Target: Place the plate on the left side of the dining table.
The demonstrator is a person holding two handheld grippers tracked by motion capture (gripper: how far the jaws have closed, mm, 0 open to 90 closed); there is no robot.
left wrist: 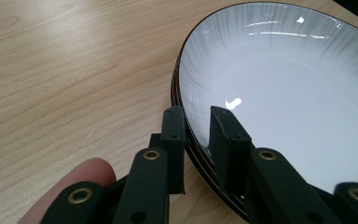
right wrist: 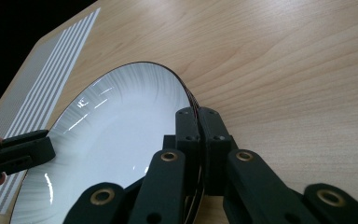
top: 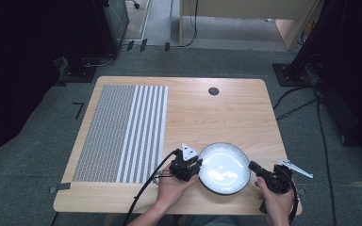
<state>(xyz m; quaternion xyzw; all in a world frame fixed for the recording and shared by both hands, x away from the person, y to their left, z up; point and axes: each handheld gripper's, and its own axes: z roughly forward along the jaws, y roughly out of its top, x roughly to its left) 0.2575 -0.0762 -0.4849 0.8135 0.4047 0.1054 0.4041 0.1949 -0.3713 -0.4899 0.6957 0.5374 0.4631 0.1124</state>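
A white plate with a dark rim (top: pixel 224 168) lies on the wooden table (top: pixel 207 113) near its front edge. My left gripper (top: pixel 195 165) is at the plate's left rim. In the left gripper view its jaws (left wrist: pixel 196 112) straddle the rim of the plate (left wrist: pixel 284 93), one outside and one inside, with a gap still between them. My right gripper (top: pixel 253 167) is at the right rim. In the right gripper view it (right wrist: pixel 198 112) is shut on the edge of the plate (right wrist: pixel 116 140), and the left gripper (right wrist: pixel 16 151) shows across the plate.
A grey-and-white striped mat (top: pixel 122 134) covers the table's left part. A round cable hole (top: pixel 213 91) sits near the far edge. Bare wood lies beyond the plate. Stands and cables (top: pixel 306 101) surround the table on the floor.
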